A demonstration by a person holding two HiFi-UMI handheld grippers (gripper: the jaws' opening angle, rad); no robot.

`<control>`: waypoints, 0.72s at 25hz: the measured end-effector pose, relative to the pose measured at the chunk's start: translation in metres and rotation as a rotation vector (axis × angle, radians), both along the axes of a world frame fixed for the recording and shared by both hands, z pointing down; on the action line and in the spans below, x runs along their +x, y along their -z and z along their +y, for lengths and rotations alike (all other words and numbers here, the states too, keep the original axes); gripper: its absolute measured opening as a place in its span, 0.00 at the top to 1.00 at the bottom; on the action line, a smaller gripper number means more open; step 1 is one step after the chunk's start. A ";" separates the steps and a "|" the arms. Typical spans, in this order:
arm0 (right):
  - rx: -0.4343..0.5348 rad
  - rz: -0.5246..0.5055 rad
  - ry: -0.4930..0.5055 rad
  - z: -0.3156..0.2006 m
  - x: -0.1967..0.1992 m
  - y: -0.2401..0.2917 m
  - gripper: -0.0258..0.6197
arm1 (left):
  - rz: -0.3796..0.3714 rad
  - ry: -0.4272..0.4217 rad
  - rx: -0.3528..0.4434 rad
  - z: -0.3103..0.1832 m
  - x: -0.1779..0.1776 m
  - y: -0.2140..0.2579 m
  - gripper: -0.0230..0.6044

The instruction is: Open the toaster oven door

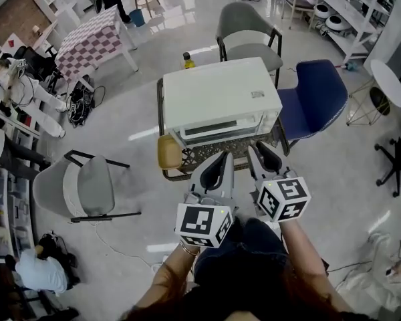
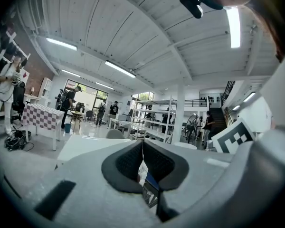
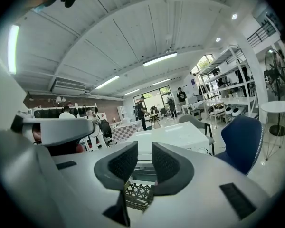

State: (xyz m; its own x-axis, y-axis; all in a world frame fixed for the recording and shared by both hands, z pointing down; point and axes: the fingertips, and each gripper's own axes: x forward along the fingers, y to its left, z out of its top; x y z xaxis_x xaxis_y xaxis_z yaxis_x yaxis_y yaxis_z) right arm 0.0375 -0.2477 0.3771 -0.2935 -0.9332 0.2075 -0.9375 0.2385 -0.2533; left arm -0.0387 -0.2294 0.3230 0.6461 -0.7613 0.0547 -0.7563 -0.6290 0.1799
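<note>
A white toaster oven (image 1: pixel 217 95) stands on a metal mesh table (image 1: pixel 207 156), its door shut and its front with the dark window (image 1: pixel 217 130) facing me. Both grippers hover side by side just in front of that door, touching nothing. My left gripper (image 1: pixel 222 159) has its pads closed together, tips meeting (image 2: pixel 142 144). To its right, my right gripper (image 1: pixel 260 152) holds its jaws a little apart with nothing between them (image 3: pixel 145 148). In the right gripper view the toaster oven (image 3: pixel 173 136) shows straight ahead through the gap.
A blue chair (image 1: pixel 317 95) stands right of the oven and a grey chair (image 1: pixel 248 29) behind it. Another grey chair (image 1: pixel 87 186) is at the left, a yellow round seat (image 1: pixel 168 152) by the mesh table's left corner. A bottle (image 1: pixel 187 61) stands on the floor behind.
</note>
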 end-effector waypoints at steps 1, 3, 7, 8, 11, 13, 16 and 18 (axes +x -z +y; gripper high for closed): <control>-0.012 -0.024 -0.007 -0.003 0.002 -0.003 0.86 | 0.000 0.001 -0.003 -0.002 0.000 -0.001 0.94; -0.039 -0.076 -0.017 -0.007 0.006 -0.010 0.85 | 0.001 0.005 -0.007 -0.005 0.001 -0.002 0.94; -0.084 -0.179 -0.032 -0.018 0.014 -0.023 0.83 | -0.005 0.025 0.000 -0.010 0.003 -0.005 0.94; -0.093 -0.200 -0.034 -0.021 0.016 -0.025 0.82 | -0.008 0.032 0.000 -0.012 0.004 -0.005 0.94; -0.120 -0.247 -0.041 -0.031 0.024 -0.035 0.80 | -0.009 0.056 -0.006 -0.019 0.007 -0.009 0.94; -0.139 -0.273 -0.045 -0.039 0.028 -0.043 0.80 | -0.011 0.071 -0.009 -0.027 0.008 -0.014 0.94; -0.172 -0.310 -0.044 -0.049 0.032 -0.057 0.78 | -0.019 0.091 -0.015 -0.037 0.010 -0.021 0.94; -0.195 -0.334 -0.044 -0.054 0.034 -0.066 0.77 | -0.022 0.102 -0.023 -0.041 0.011 -0.025 0.94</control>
State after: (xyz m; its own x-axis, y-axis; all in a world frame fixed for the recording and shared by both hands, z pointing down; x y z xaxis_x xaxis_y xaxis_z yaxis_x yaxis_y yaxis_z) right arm 0.0716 -0.3020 0.4433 -0.3358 -0.8987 0.2821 -0.8041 0.1175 -0.5827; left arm -0.0273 -0.2702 0.3478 0.5637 -0.8215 0.0862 -0.8202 -0.5444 0.1761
